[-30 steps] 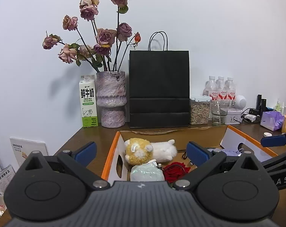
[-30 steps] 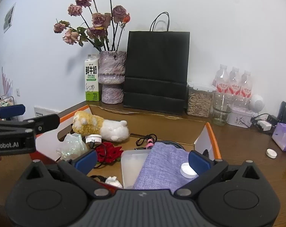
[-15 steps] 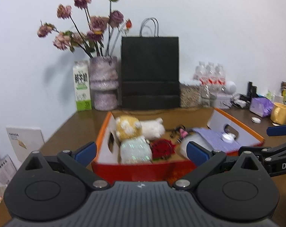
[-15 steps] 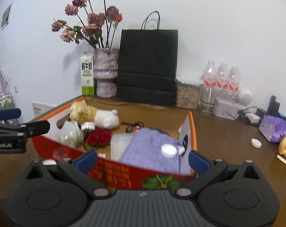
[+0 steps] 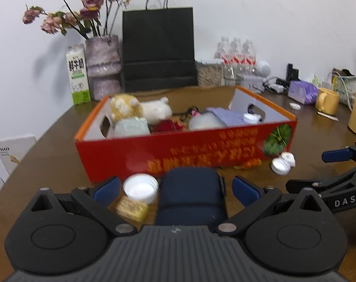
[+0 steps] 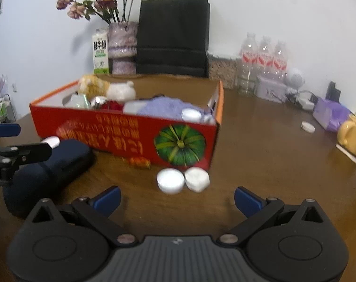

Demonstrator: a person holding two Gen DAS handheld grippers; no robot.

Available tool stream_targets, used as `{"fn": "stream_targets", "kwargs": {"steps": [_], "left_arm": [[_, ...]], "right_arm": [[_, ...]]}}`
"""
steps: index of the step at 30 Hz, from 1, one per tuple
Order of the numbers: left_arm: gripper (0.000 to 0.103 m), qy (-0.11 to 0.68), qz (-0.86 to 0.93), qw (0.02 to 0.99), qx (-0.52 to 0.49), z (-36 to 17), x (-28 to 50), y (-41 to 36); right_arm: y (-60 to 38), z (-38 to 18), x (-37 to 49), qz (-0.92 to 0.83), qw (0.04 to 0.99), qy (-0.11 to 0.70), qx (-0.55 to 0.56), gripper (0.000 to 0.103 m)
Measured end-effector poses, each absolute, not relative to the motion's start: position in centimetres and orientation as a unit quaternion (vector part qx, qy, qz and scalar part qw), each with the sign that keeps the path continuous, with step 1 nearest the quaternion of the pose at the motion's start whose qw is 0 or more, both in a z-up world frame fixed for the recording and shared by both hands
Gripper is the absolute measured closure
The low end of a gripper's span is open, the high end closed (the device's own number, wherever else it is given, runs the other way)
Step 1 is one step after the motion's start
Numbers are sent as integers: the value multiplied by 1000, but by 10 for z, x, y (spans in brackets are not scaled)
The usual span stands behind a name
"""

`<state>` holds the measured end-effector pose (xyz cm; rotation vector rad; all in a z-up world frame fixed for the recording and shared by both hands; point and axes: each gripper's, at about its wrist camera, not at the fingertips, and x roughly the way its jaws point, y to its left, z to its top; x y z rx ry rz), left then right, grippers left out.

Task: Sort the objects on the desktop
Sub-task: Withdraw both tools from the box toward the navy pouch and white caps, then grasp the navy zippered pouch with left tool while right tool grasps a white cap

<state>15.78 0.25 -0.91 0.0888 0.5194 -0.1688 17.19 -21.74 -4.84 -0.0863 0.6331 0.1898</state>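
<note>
The left tool (image 5: 174, 190) is spread wide with the dark blue case (image 5: 192, 195) lying between its fingers. The case looks firm and light; squeeze its long sides. The right tool (image 6: 176, 198) is spread wide, holding nothing.

right gripper (image 5: 342, 183) arm: "DAS" | milk carton (image 5: 78, 74): 鲜牛奶 | red box (image 5: 201, 148) txt: blurred, unreadable

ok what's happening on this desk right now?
A person is sorting desk clutter with two tools. The left hand-held gripper is open over a dark blue case, not yet gripping it. The right hand-held gripper is open and empty, facing two white caps in front of the red box, which already holds toys and a cloth.
</note>
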Motion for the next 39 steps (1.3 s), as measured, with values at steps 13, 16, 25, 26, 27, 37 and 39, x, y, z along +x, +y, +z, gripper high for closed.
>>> {"fn": "stream_targets", "kwargs": {"steps": [13, 16, 25, 26, 27, 37, 39], "left_arm": [[8, 298, -89, 950, 3, -22, 162, -2], [19, 311, -87, 946, -5, -24, 170, -1], [23, 334, -90, 938, -15, -30, 185, -3], [26, 335, -89, 938, -13, -30, 186, -3], [27, 335, -88, 938, -10, -30, 187, -4], [39, 325, -94, 941, -20, -26, 184, -3], [39, 324, -98, 941, -22, -26, 183, -3]], "right_arm": [[-226, -61, 178, 90, 935, 341, -24, 0], [-226, -61, 178, 90, 935, 341, -24, 0], [-226, -61, 179, 90, 935, 341, -23, 0], [-225, -61, 179, 89, 935, 341, -23, 0], [-225, -61, 180, 89, 935, 341, -22, 0], [-223, -62, 182, 85, 936, 342, -23, 0], [-223, -62, 181, 85, 936, 341, -23, 0]]}}
